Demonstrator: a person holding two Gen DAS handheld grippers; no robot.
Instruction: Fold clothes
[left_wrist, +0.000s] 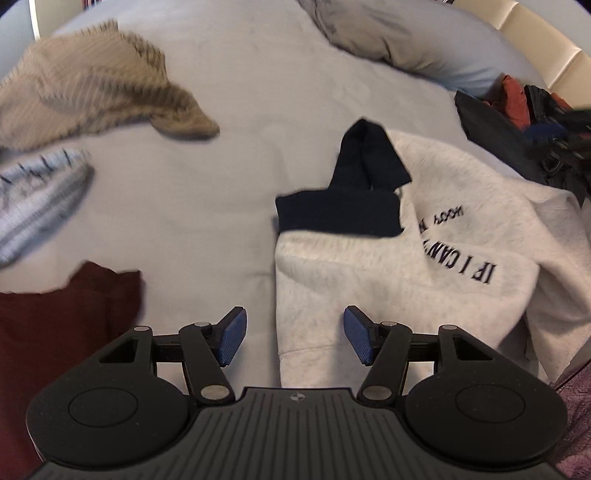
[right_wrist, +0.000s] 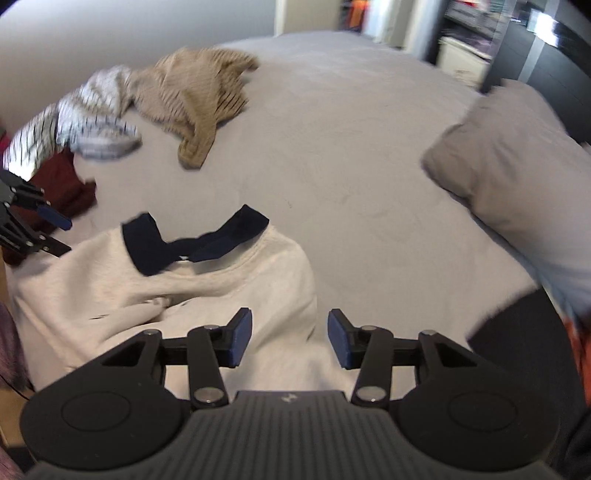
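Both the left gripper (left_wrist: 294, 336) and right gripper (right_wrist: 290, 339) gape empty over the rumpled pale-grey fleece sweatshirt (left_wrist: 388, 280), while the tan ribbed sweater (right_wrist: 195, 99) lies unfolded.

A pale grey fleece sweatshirt (left_wrist: 388, 280) lies crumpled at the bed's near edge, black lettering across its front, at about 4 o'clock in the left wrist view. A dark navy garment (left_wrist: 351, 199) lies loosely folded on its upper edge. At 10 o'clock a tan ribbed sweater (left_wrist: 96, 92) lies rumpled, with a white dark-striped top (left_wrist: 33, 195) bunched just below it and a maroon garment (left_wrist: 55, 325) at 8 o'clock. A heap of dark clothes (left_wrist: 517, 125) sits at 2 o'clock.
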